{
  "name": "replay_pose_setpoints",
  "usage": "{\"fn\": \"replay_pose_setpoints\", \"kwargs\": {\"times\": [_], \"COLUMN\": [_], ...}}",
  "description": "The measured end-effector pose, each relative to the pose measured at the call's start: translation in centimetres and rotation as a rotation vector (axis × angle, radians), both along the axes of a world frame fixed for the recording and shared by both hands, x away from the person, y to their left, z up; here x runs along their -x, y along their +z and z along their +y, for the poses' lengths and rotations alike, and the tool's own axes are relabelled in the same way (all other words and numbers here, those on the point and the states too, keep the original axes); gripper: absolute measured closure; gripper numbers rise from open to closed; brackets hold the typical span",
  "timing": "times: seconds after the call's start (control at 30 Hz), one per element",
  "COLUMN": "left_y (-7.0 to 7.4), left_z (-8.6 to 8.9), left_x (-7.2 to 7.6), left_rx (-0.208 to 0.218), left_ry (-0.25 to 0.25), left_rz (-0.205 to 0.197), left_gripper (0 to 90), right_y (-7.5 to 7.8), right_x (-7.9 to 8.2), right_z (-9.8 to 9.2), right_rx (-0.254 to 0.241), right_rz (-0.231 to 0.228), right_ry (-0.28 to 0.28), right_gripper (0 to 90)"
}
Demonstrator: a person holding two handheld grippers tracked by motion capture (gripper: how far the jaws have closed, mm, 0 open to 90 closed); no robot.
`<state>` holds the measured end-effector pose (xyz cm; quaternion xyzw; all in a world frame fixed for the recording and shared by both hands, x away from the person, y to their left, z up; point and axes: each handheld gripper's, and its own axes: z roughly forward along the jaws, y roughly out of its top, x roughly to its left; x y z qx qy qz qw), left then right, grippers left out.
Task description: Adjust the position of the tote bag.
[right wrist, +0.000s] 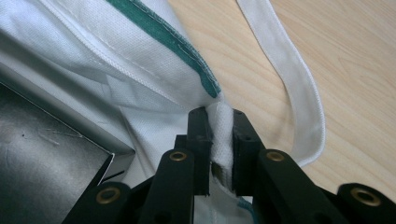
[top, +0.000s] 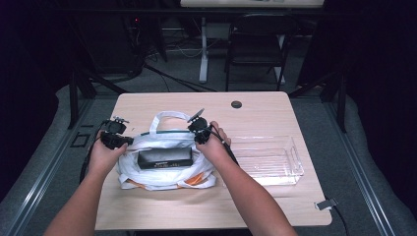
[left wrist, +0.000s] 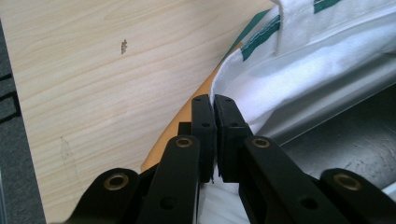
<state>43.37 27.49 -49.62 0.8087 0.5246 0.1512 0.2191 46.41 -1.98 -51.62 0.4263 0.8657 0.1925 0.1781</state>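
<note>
A white cloth bag (top: 164, 164) with green trim and an orange underside lies near the middle of the wooden table (top: 255, 110), toward its near left part. A black box (top: 164, 157) sits inside the bag's open mouth. A white handle (top: 167, 117) loops out on the far side of the bag. The left gripper (top: 114, 140) is at the bag's left edge; in the left gripper view its jaws are pressed together on the white rim of the bag (left wrist: 243, 81). The right gripper (top: 200, 132) is at the bag's right far corner, its jaws clamped on a fold of the bag's cloth (right wrist: 220, 135). To the right of the bag, just beside the right hand, stands a clear plastic tray (top: 290, 172).
</note>
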Motion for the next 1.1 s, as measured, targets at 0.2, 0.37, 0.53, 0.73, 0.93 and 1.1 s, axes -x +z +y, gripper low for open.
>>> {"fn": "replay_pose_setpoints", "kwargs": {"times": [0.2,0.37,0.53,0.73,0.93,1.1], "left_y": [-0.6,-1.0,-1.2,-1.3,-1.3,-1.3], "left_z": [0.0,-0.1,-0.2,-0.3,-0.3,-0.4], "left_x": [-0.6,-1.0,-1.1,-1.2,-1.2,-1.1], "left_rx": [0.009,0.015,0.008,0.007,0.008,0.009], "left_ry": [0.027,0.041,0.044,0.040,0.040,0.040], "left_rz": [0.007,0.012,0.014,0.025,0.025,0.027], "left_gripper": [88.0,88.1,88.0,87.8,87.8,87.7], "right_y": [-0.2,0.0,-0.2,0.0,0.8,1.5], "right_x": [0.1,0.1,0.1,0.3,0.4,0.7], "right_z": [0.1,0.1,0.1,0.0,-0.4,-0.6], "right_rx": [-0.024,-0.007,-0.026,-0.034,-0.057,-0.116], "right_rz": [-0.012,-0.005,-0.016,-0.022,-0.006,0.002], "right_ry": [-0.007,0.004,-0.010,-0.006,0.005,0.000], "right_gripper": [81.3,81.3,81.2,80.9,77.1,72.6]}}
